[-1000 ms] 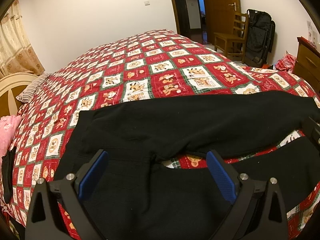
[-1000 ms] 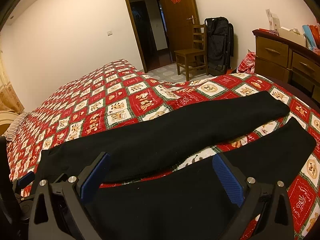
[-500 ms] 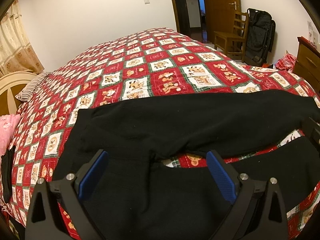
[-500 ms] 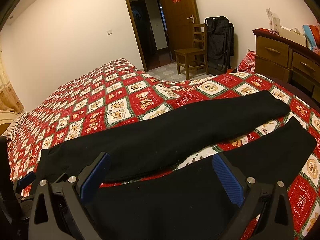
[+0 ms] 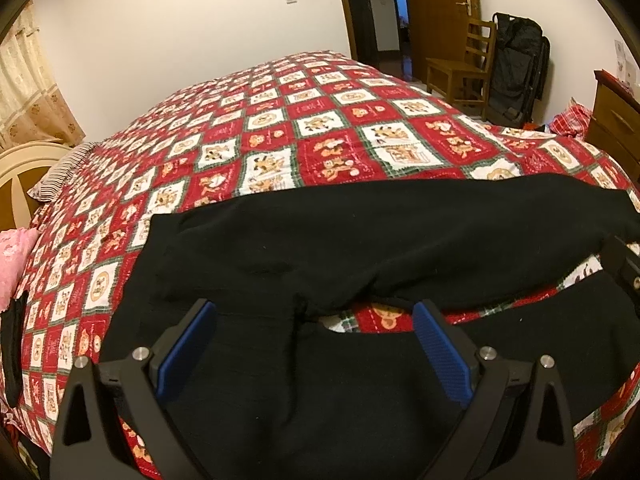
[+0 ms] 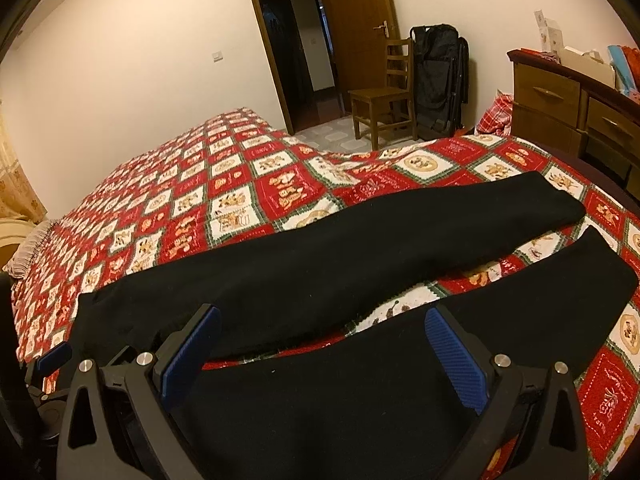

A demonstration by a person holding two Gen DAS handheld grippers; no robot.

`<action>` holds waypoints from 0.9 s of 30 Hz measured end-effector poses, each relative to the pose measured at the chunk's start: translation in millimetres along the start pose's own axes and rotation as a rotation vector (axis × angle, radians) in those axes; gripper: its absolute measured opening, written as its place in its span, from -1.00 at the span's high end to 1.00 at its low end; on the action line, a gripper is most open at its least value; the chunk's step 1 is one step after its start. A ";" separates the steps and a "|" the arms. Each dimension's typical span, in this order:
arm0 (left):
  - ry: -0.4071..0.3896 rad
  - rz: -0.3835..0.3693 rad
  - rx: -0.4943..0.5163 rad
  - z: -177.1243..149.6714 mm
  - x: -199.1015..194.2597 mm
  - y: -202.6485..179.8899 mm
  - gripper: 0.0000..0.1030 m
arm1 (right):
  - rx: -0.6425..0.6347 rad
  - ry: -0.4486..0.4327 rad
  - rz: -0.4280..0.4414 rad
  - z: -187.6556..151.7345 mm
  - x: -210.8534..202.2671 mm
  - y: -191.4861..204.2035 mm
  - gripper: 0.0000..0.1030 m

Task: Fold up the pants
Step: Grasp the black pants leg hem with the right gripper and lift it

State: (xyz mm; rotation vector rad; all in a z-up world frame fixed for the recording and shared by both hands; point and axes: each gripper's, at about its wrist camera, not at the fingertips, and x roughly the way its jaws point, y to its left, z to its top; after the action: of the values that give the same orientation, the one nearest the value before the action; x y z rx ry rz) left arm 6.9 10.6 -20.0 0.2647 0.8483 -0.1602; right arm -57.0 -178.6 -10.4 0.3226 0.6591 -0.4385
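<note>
Black pants (image 5: 360,240) lie flat on the bed with both legs spread to the right and a strip of quilt between them. My left gripper (image 5: 314,312) is open and empty above the crotch and waist area. My right gripper (image 6: 320,320) is open and empty above the near leg (image 6: 400,380); the far leg (image 6: 380,232) stretches toward the right bed edge. The left gripper shows at the far left of the right wrist view (image 6: 52,360).
The bed carries a red patchwork quilt (image 5: 320,128). A pink cloth (image 5: 14,256) and a striped pillow (image 5: 60,172) lie at the left. A wooden chair (image 6: 384,96), a black bag (image 6: 440,80), a dresser (image 6: 568,108) and an open door stand beyond the bed.
Both grippers have shifted slightly forward over the pants. Both stay open; the pants have not moved.
</note>
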 end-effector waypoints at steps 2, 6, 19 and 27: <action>0.013 -0.033 0.002 1.1 4.5 2.7 -0.96 | -0.009 0.028 0.011 2.2 9.8 -0.7 -0.98; 0.059 -0.075 0.025 11.7 18.9 19.7 -0.96 | -0.099 0.069 0.079 18.0 33.3 9.7 -0.98; 0.164 0.029 -0.128 56.3 111.4 110.8 -0.96 | -0.568 0.239 0.238 62.5 164.9 99.3 -0.51; 0.244 -0.011 -0.237 47.8 147.4 128.7 -0.96 | -0.681 0.275 0.334 52.0 198.4 119.5 -0.25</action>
State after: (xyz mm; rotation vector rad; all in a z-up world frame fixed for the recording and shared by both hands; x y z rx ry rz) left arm 168.7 114.4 -80.0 0.0577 1.1014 -0.0363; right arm 167.9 -154.6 -82.3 -0.1612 0.9599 0.1652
